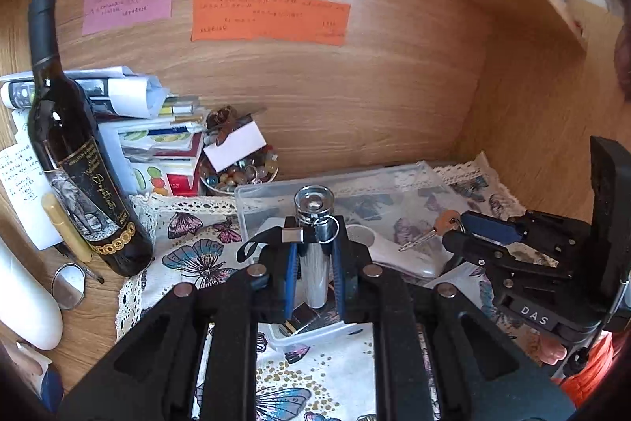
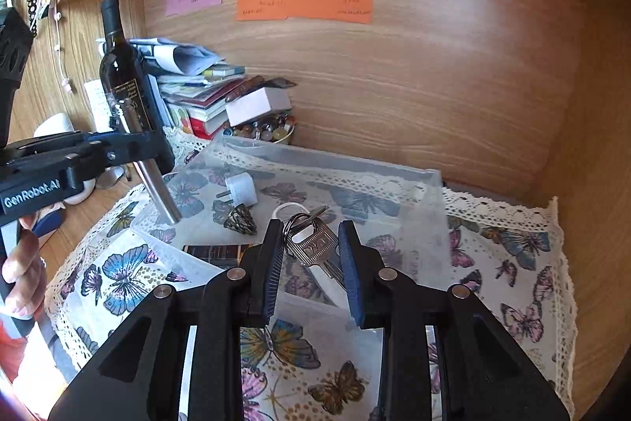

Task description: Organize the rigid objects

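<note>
My left gripper (image 1: pixel 313 237) is shut on a silver metal cylinder (image 1: pixel 314 255) with a key ring, held upright over the clear plastic box (image 1: pixel 252 200); it also shows in the right wrist view (image 2: pixel 159 190). My right gripper (image 2: pixel 311 243) is shut on a bunch of keys (image 2: pixel 313 243) above the box's right part (image 2: pixel 434 192); in the left wrist view the keys (image 1: pixel 445 221) stick out of its fingers. In the box lie a white plug adapter (image 2: pixel 241 189), a small bronze ornament (image 2: pixel 240 220) and a dark flat case (image 2: pixel 217 252).
A wine bottle (image 1: pixel 79 160) stands at the left, with a stack of books and papers (image 1: pixel 157 137) and a bowl of stones (image 1: pixel 236 174) behind. A butterfly cloth (image 2: pixel 512 263) covers the desk. Wooden walls (image 2: pixel 434 85) close in the back and right.
</note>
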`<action>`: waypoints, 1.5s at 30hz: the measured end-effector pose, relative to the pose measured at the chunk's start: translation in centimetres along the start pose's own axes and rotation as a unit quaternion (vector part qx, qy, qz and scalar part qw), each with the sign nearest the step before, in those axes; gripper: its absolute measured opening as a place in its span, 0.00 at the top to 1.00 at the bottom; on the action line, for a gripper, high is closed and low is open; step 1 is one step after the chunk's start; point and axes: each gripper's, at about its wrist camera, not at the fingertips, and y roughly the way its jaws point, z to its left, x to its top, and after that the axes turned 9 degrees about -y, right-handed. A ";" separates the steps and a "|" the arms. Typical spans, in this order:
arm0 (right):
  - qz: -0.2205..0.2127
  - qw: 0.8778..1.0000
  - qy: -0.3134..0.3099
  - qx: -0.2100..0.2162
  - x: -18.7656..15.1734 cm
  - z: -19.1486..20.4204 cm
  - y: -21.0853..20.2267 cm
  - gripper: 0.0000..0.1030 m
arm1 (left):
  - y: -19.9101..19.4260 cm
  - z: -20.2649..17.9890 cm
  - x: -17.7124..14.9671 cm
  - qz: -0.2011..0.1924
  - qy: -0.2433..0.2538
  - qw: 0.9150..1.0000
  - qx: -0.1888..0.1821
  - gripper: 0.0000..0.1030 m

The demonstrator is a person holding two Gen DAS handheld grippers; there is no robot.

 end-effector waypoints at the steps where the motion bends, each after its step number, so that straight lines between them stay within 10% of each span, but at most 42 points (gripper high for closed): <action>1: 0.005 1.000 0.000 0.005 0.0 0.1 0.5 0.75 | 0.7 0.0 -0.1 0.008 0.003 1.000 0.006 0.86; 16: 0.042 0.999 0.000 0.024 -0.5 0.7 3.4 0.71 | 5.7 -2.1 -1.5 0.091 0.033 0.995 -0.004 0.83; 26: -0.027 1.000 0.000 -0.005 -0.2 0.8 -2.7 0.58 | 0.6 -2.8 -1.8 0.050 0.017 0.998 -0.039 0.82; 45: -0.191 0.978 0.025 -0.078 -1.7 2.1 -16.0 0.00 | -13.4 -6.2 -4.8 -0.175 0.040 0.984 0.007 0.04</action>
